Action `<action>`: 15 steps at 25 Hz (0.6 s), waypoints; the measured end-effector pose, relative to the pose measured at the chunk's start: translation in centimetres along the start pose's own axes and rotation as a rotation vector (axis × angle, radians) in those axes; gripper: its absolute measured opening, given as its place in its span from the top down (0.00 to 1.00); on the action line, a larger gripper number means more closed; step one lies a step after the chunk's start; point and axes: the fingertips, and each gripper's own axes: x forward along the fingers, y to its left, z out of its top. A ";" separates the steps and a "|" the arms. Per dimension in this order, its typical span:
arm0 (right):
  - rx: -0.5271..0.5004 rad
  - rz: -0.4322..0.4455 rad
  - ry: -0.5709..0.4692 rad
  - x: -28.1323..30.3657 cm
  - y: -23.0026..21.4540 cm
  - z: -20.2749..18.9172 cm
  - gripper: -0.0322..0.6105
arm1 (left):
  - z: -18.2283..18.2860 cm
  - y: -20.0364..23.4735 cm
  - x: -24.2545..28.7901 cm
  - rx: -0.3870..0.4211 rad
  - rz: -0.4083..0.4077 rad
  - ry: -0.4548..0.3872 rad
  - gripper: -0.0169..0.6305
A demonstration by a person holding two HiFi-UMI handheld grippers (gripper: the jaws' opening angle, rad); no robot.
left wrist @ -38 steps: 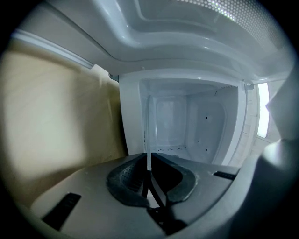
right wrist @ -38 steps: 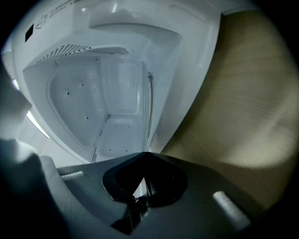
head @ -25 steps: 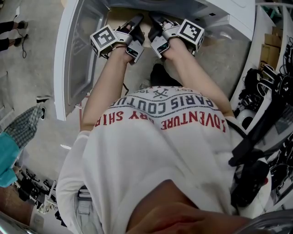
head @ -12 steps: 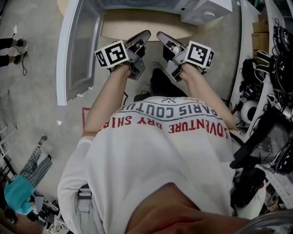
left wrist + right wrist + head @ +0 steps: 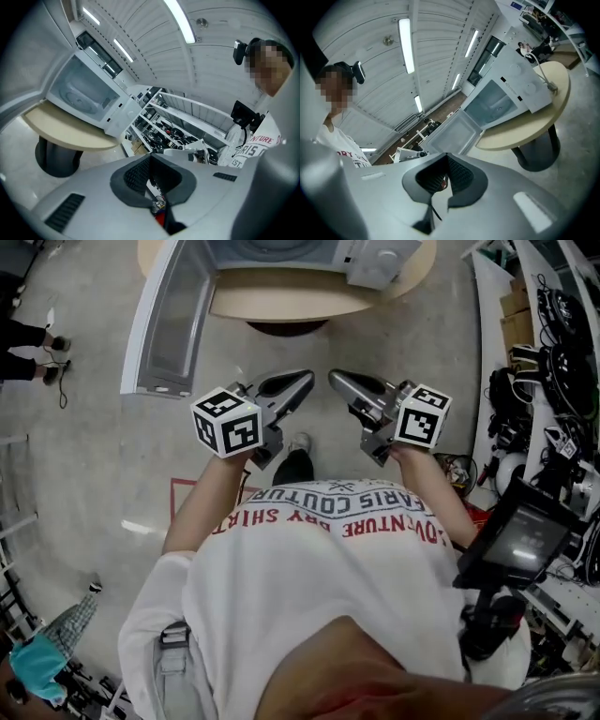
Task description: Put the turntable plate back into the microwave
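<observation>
The white microwave (image 5: 370,257) stands on a round beige table (image 5: 281,298), its door (image 5: 173,320) swung open to the left. In the left gripper view a round glass plate (image 5: 77,96) lies inside the cavity (image 5: 84,91). Both grippers hang over the floor, well short of the table and apart from the microwave. My left gripper (image 5: 298,382) is shut with nothing in it, and its pads (image 5: 140,173) meet. My right gripper (image 5: 339,381) is shut and empty too. The right gripper view shows the open door (image 5: 457,133) and the microwave (image 5: 506,93) from the side.
Shelves crowded with cables and gear (image 5: 553,343) run along the right. A dark screen on a stand (image 5: 520,540) is close at my right side. Other people's feet (image 5: 42,343) show at the far left. The table's dark pedestal (image 5: 286,327) stands under its front edge.
Both grippers have drawn back out of the microwave opening and down toward my body. The microwave and table now lie farther off. The jaws stay shut.
</observation>
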 end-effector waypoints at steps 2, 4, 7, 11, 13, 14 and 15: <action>-0.034 0.003 0.013 -3.2 2.5 -3.5 0.95 | -3.6 -3.3 -1.1 -0.001 0.010 -0.006 0.97; -0.085 0.009 0.018 -7.0 6.2 -6.9 0.95 | -7.3 -8.0 -2.2 0.017 0.008 -0.009 0.97; -0.144 0.011 0.018 -13.5 12.7 -12.6 0.95 | -13.1 -16.8 -4.7 0.027 -0.006 -0.037 0.97; -0.201 0.012 0.007 -20.6 20.2 -20.1 0.95 | -20.5 -27.7 -8.2 0.042 -0.021 -0.059 0.97; -0.198 0.026 0.018 -22.2 22.9 -23.1 0.95 | -22.8 -31.1 -10.1 0.070 0.010 -0.057 0.97; -0.192 0.037 0.030 -22.7 24.2 -24.3 0.95 | -23.5 -32.5 -11.3 0.080 0.028 -0.059 0.97; -0.194 0.049 0.043 -22.9 25.5 -25.1 0.95 | -23.7 -33.6 -12.5 0.090 0.045 -0.064 0.97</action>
